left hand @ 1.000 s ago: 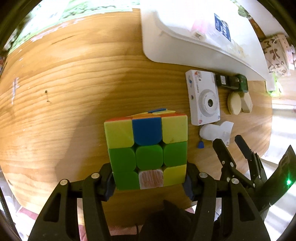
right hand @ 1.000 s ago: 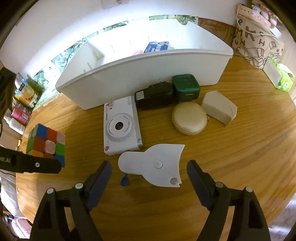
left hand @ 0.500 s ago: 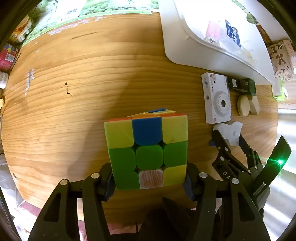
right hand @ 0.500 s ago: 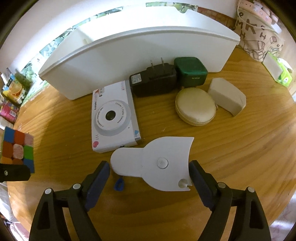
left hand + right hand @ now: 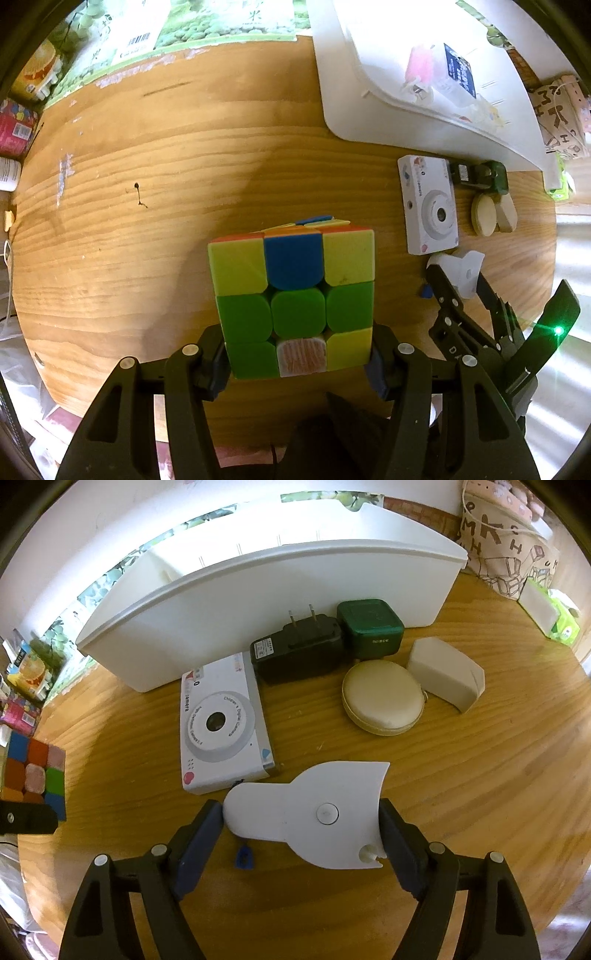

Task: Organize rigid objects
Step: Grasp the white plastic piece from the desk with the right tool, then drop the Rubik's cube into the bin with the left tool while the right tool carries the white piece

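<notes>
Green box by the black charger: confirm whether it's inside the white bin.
No, the green box sits on the table outside the white bin.

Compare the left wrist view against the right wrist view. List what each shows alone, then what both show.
Left wrist only: the pink item and blue-labelled packet inside the white bin.
Right wrist only: the two prongs of the black adapter.
Both: the cube, toy camera, round beige case and white flat piece.

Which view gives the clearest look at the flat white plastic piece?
The right wrist view: the white plastic piece lies whole and close between the right claw fingers. The left wrist view shows it small at the edge, partly hidden.
</notes>
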